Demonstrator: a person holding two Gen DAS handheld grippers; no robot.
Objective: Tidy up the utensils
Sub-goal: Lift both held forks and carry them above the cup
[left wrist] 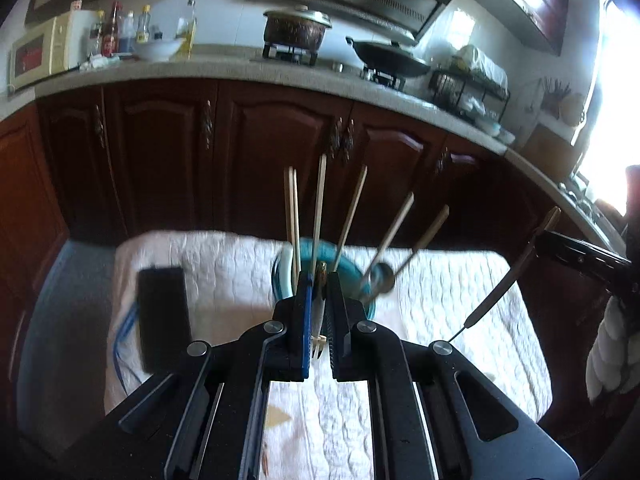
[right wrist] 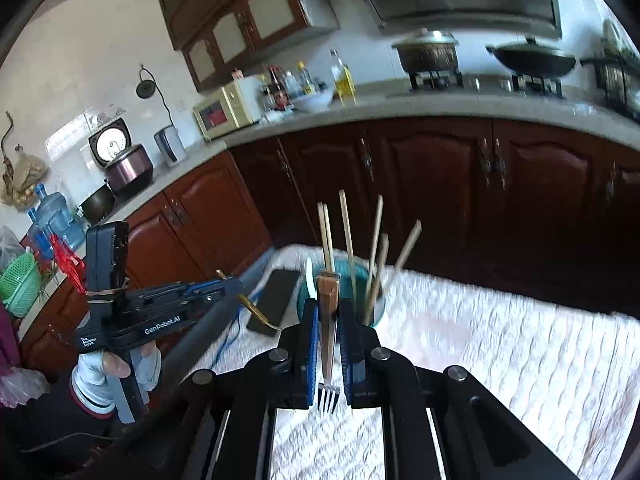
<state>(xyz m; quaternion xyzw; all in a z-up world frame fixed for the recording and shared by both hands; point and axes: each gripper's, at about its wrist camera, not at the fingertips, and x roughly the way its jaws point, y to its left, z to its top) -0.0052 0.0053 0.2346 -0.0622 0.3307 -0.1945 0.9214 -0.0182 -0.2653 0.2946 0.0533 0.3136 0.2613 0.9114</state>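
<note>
We hold a small fork (left wrist: 319,349) in our left gripper (left wrist: 319,280) and a big fork (right wrist: 329,344) in our right gripper (right wrist: 329,308) near the teal cup (right wrist: 360,276), and both could bump the chopsticks (right wrist: 348,236).

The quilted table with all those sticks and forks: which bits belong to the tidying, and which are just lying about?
Part of the job:
- teal round holder with wooden chopsticks
- small gold fork in the left gripper
- steel fork in the right gripper
- metal spoon

Just lying about:
- flat black slab
- blue cable
- white quilted cloth
</note>
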